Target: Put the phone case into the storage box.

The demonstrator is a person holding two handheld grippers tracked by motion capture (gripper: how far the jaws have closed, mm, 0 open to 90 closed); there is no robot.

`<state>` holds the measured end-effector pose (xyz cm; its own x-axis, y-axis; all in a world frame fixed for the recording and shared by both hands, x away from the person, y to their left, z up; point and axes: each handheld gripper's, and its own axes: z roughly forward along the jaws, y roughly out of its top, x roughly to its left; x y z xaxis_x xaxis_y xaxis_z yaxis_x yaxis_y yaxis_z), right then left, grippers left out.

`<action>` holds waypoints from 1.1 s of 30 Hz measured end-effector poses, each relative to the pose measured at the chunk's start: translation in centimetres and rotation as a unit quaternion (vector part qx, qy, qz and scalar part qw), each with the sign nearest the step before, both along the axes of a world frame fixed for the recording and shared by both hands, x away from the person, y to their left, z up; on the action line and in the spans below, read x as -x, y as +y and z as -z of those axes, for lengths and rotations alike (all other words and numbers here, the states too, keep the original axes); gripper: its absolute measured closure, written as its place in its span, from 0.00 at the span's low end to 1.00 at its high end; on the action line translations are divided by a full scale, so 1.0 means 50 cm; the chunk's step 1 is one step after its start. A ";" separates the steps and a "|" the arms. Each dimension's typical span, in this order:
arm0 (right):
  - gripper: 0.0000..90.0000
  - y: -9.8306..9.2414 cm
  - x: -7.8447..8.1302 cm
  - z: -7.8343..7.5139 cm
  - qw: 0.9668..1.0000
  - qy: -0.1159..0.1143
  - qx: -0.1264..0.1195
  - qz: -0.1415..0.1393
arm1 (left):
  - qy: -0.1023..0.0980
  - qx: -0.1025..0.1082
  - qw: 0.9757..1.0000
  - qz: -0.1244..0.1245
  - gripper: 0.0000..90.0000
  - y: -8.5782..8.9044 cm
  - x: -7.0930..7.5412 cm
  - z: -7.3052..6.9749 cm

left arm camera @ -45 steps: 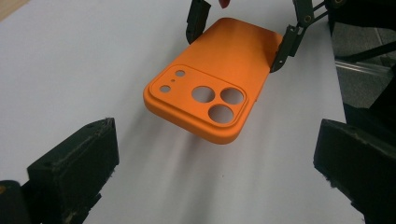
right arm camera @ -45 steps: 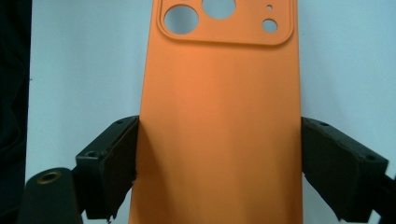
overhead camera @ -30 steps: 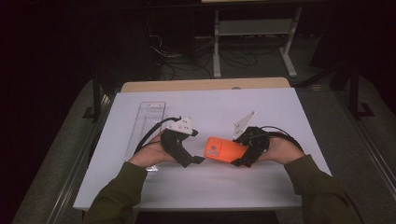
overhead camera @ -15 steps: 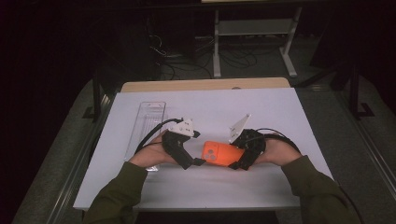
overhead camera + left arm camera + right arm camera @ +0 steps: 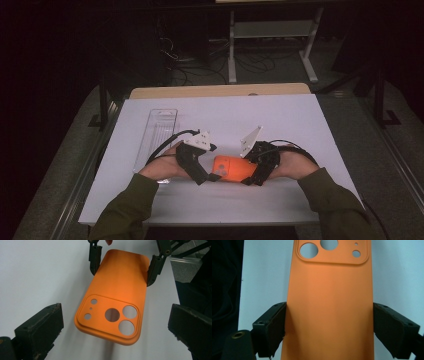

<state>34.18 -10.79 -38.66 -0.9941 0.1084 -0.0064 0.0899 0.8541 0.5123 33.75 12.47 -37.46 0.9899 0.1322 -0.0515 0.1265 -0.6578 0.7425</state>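
From the high view, the orange phone case (image 5: 231, 169) hangs between both hands above the white table (image 5: 300, 125), the right gripper (image 5: 256, 172) clamping its far end; a clear plastic tray (image 5: 157, 135) lies well apart at left. In the left gripper view, the left gripper (image 5: 112, 335) stands released, its jaws wide either side of the case's camera-hole end (image 5: 113, 315), untouched. In the right gripper view, the case runs lengthwise away from the claw, both pads (image 5: 272, 327) pressed on its long edges.

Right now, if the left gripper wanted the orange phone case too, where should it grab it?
Probably across the two long edges at the camera-hole end of the orange phone case, coming straight in from that free end. The right gripper already clamps the plain end, and the left gripper stands open astride the free one.
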 end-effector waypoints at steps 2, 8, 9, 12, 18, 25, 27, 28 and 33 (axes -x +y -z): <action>0.16 0.003 0.002 -0.001 1.000 -0.001 -0.001 -0.003 | -0.001 -0.003 1.000 0.003 0.00 -0.002 0.001 0.001; 0.16 0.012 0.007 -0.003 1.000 -0.002 -0.002 -0.010 | -0.007 -0.013 1.000 0.013 0.00 -0.009 0.003 0.004; 0.16 0.013 0.008 -0.004 1.000 -0.002 -0.002 -0.011 | -0.006 -0.014 1.000 0.012 0.00 -0.011 0.005 0.005; 0.16 0.016 0.010 -0.005 1.000 -0.002 -0.002 -0.015 | -0.007 -0.013 1.000 0.014 0.00 -0.016 0.007 0.008; 0.16 0.021 0.013 -0.007 1.000 -0.003 -0.005 -0.020 | -0.010 -0.025 0.999 0.025 0.00 -0.025 0.010 0.012; 0.16 0.027 0.018 -0.008 1.000 -0.003 -0.005 -0.025 | -0.013 -0.037 0.999 0.037 0.00 -0.035 0.014 0.018; 0.16 0.029 0.018 -0.007 1.000 -0.002 -0.005 -0.028 | -0.008 -0.037 0.999 0.034 0.00 -0.037 0.016 0.020; 0.16 0.030 0.019 -0.008 1.000 -0.003 -0.005 -0.027 | -0.009 -0.038 0.999 0.035 0.00 -0.038 0.016 0.021; 0.16 0.032 0.021 -0.009 0.999 -0.006 -0.004 -0.031 | -0.005 -0.038 0.999 0.035 0.00 -0.044 0.020 0.026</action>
<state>33.15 -9.20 -38.23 -0.9987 0.0469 -0.0172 0.0312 0.8537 0.5198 32.77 10.25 -38.76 0.9972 0.0668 -0.0336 0.0714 -0.7192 0.6912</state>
